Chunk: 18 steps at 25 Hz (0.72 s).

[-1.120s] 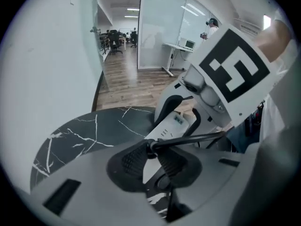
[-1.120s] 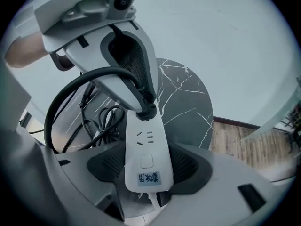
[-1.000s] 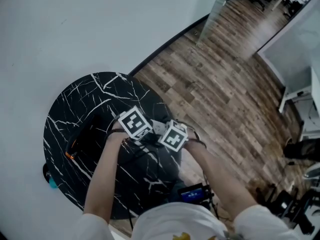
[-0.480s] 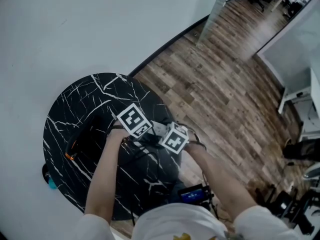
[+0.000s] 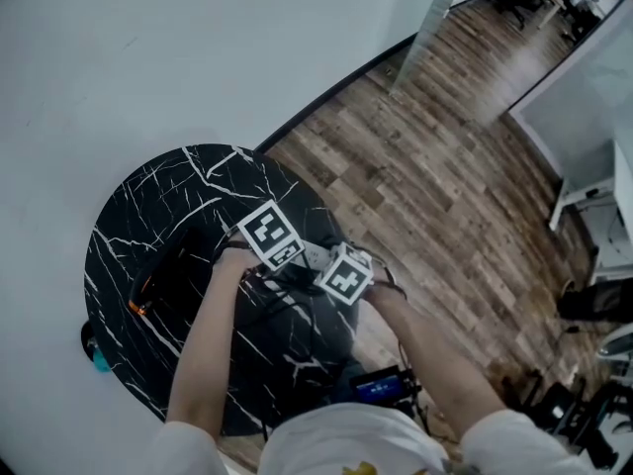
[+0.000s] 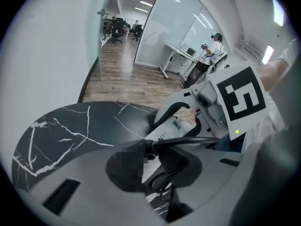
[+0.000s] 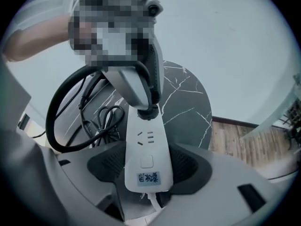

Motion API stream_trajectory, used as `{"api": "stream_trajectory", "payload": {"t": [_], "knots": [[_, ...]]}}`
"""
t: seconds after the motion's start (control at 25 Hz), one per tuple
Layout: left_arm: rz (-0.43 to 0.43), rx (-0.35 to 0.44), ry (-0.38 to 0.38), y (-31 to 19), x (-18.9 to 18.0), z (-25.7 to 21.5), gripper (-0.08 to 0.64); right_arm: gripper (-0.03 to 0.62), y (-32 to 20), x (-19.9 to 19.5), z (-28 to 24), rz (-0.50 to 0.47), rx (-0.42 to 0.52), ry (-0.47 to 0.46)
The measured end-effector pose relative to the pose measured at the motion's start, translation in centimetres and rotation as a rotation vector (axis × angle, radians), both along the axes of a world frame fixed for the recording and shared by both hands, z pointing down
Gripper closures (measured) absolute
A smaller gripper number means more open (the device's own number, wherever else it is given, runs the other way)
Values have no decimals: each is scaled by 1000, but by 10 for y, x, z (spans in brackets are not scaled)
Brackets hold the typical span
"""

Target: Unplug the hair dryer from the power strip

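A white power strip (image 7: 146,159) lies between the pads of my right gripper (image 7: 146,166), which is shut on it above the black marble table (image 5: 148,196). At the strip's far socket sits the hair dryer's black plug (image 7: 148,111). My left gripper (image 6: 150,159) is shut on that plug (image 6: 141,149); its jaws have just eased open a little with the plug still between them. The plug's thick black cord (image 7: 59,121) loops off to the left. The dark hair dryer (image 5: 163,277) lies on the table's left side. In the head view both grippers (image 5: 292,265) (image 5: 324,268) meet near the table's right edge.
A thinner coiled black cable (image 7: 101,121) lies on the table beside the strip. Wooden floor (image 5: 435,196) spreads to the right of the table and a white wall behind it. A small teal object (image 5: 99,359) sits by the table's left edge.
The left gripper's marker cube has shifted and tilted slightly up and to the right. The right gripper and the strip have stayed in place.
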State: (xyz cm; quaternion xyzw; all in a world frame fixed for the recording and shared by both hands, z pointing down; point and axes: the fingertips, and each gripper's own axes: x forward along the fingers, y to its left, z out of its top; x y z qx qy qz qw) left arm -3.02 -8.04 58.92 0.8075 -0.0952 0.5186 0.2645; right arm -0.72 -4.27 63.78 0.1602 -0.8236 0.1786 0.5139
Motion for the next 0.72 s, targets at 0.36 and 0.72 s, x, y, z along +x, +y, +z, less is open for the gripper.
{"api": "stream_trajectory", "payload": {"t": [0.36, 0.72], "knots": [[49, 68, -52, -5, -5, 2, 494, 318, 1, 0, 1, 11, 2, 0], [134, 181, -136, -1, -8, 1, 495, 318, 2, -2, 1, 32, -18, -13]]}}
